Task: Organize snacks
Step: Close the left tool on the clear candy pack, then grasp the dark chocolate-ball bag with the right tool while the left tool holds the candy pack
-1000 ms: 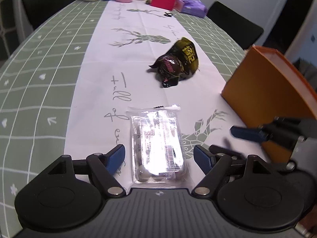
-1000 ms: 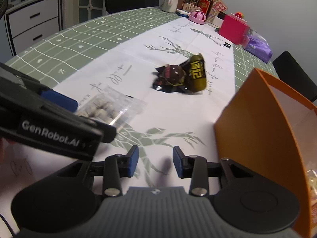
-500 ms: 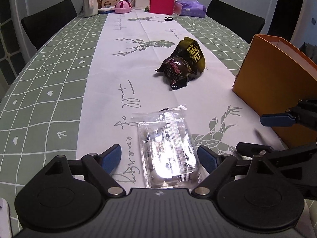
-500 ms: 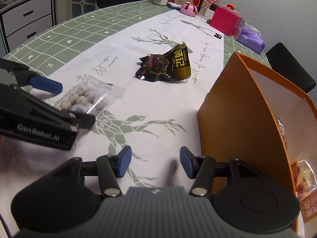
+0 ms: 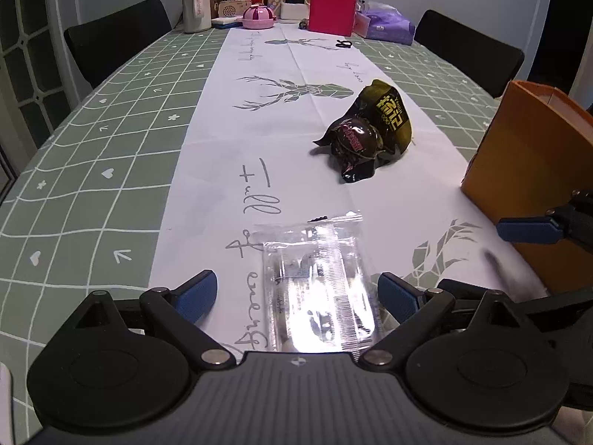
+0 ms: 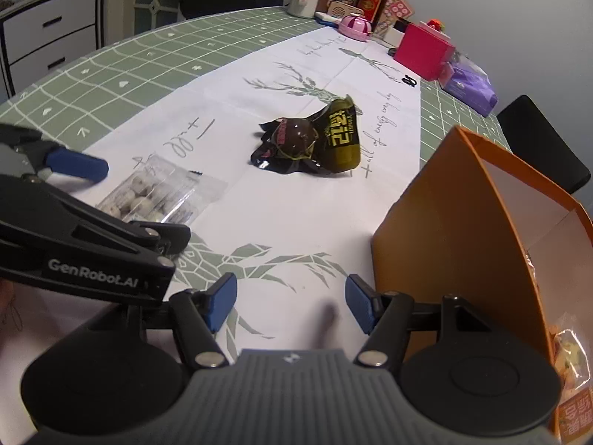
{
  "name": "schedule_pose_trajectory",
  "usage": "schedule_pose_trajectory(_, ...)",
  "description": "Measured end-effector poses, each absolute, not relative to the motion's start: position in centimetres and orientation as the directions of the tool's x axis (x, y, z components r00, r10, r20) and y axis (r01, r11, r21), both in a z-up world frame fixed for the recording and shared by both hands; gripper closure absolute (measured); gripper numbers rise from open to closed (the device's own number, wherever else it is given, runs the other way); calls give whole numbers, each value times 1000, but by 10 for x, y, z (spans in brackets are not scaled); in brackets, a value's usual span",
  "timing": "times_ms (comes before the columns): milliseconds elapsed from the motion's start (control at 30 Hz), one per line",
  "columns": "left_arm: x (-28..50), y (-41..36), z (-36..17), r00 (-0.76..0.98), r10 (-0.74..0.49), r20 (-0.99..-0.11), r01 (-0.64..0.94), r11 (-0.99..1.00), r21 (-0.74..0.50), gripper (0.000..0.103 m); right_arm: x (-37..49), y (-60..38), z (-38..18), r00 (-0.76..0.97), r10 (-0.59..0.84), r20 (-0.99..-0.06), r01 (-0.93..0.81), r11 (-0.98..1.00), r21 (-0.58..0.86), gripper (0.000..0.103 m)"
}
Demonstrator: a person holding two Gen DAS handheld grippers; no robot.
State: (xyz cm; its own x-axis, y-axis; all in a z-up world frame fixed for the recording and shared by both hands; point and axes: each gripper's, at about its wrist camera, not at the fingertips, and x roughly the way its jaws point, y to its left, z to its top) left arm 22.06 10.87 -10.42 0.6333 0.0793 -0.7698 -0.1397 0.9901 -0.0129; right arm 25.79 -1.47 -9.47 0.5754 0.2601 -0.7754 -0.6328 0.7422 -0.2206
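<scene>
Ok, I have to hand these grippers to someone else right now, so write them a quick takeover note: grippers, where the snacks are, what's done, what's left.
Left gripper: open, empty, its fingers either side of the clear snack packet, which lies flat on the table runner.
Right gripper: open, empty, low over the runner beside the orange box.
Dark wrapped snack and olive-green snack bag: touching, mid-runner, beyond both grippers.
Done: at least one snack pack sits inside the box.
Left: three snacks are out. Probably close on the clear packet first, box it, then the other two.
</scene>
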Motion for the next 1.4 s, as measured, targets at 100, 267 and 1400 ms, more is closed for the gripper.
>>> schedule_pose_trajectory(100, 218, 118, -100, 632, 89, -770, -158, 987, -16, 14, 259, -13, -91, 594, 267, -759, -629, 742, -231, 39)
schedule_pose_trajectory(267, 213, 135, -97, 633, 77, -771, -165, 986, -37, 33, 269, -8, -82, 623, 287, -727, -597, 776, -206, 39)
schedule_pose_trajectory(1400, 206, 136, -99, 631, 135, -764, -205, 979, 4, 29, 343, 61, -109, 712, 272, -647, -529, 814, -240, 36)
